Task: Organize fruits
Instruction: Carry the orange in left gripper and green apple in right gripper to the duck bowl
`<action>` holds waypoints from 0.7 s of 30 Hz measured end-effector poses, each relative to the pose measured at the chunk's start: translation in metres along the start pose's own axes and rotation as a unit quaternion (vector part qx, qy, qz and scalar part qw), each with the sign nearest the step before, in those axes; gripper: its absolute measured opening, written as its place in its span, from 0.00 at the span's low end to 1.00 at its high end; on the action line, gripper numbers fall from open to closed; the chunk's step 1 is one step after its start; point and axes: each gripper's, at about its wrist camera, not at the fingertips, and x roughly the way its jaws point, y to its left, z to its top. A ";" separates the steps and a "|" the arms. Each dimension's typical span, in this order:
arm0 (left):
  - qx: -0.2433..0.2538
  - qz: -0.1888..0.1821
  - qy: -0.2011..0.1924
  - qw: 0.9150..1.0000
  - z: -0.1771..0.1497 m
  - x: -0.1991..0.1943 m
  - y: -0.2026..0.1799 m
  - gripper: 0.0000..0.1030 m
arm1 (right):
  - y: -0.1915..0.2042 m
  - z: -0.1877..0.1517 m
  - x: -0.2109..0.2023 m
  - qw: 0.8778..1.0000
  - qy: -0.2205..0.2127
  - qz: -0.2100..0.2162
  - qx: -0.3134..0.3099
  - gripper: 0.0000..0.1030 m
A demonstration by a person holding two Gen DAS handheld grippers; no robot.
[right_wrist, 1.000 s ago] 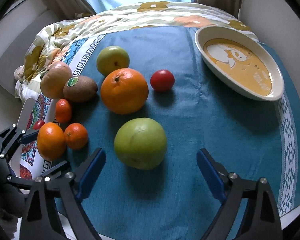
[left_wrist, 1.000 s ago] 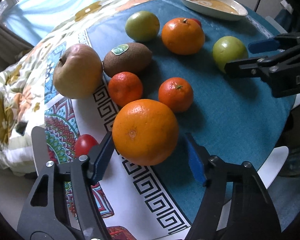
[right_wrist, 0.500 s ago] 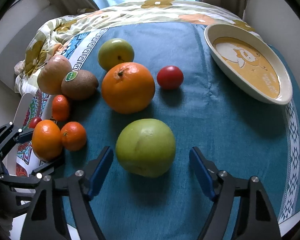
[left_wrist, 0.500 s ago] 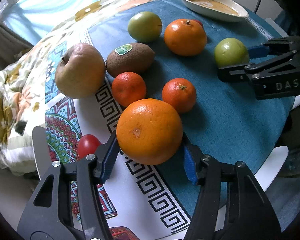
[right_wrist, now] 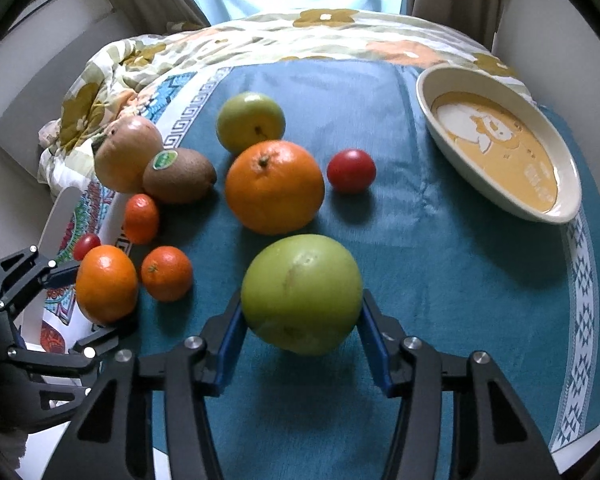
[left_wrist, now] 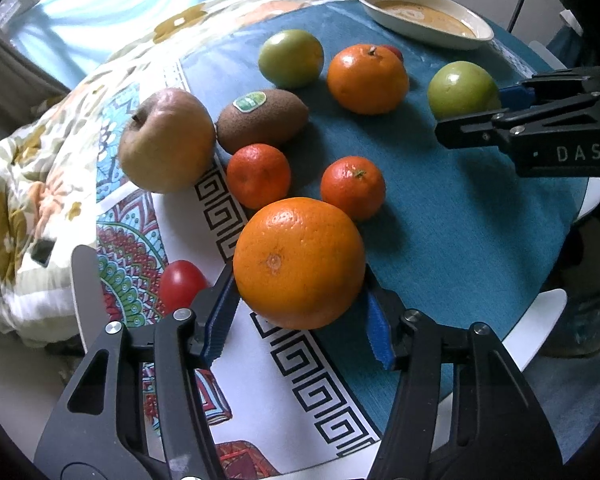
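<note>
Left wrist view: left hand-held gripper (left_wrist: 298, 320) has both blue pads pressed on the big orange (left_wrist: 298, 262), which sits at the near edge of the surface (left_wrist: 480, 240) where the teal cloth meets the patterned one. Two mandarins just behind it, one (left_wrist: 353, 187) touching, one (left_wrist: 258, 175) near; kiwi (left_wrist: 262, 120) and brownish apple (left_wrist: 166, 140) further left.

Right wrist view: right hand-held gripper (right_wrist: 302, 342) jaws closing on the large green fruit (right_wrist: 302, 294), pads at both its sides, contact looks made. Second orange (right_wrist: 275, 186), small tomato (right_wrist: 351, 171), another green fruit (right_wrist: 251, 122) beyond it. Oval dish (right_wrist: 452, 152) far right, holds no fruit.
</note>
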 end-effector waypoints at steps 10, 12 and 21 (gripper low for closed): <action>0.007 0.006 -0.035 0.999 0.021 -0.035 0.002 0.59 | -0.005 0.006 -0.038 0.999 -0.036 0.000 0.018 0.48; 0.014 0.007 -0.045 0.999 0.029 -0.041 0.001 0.59 | -0.009 0.010 -0.047 0.999 -0.043 0.000 0.023 0.48; 0.034 0.006 -0.078 0.996 0.091 -0.050 -0.018 0.59 | -0.050 0.040 -0.083 0.996 -0.085 -0.014 0.034 0.48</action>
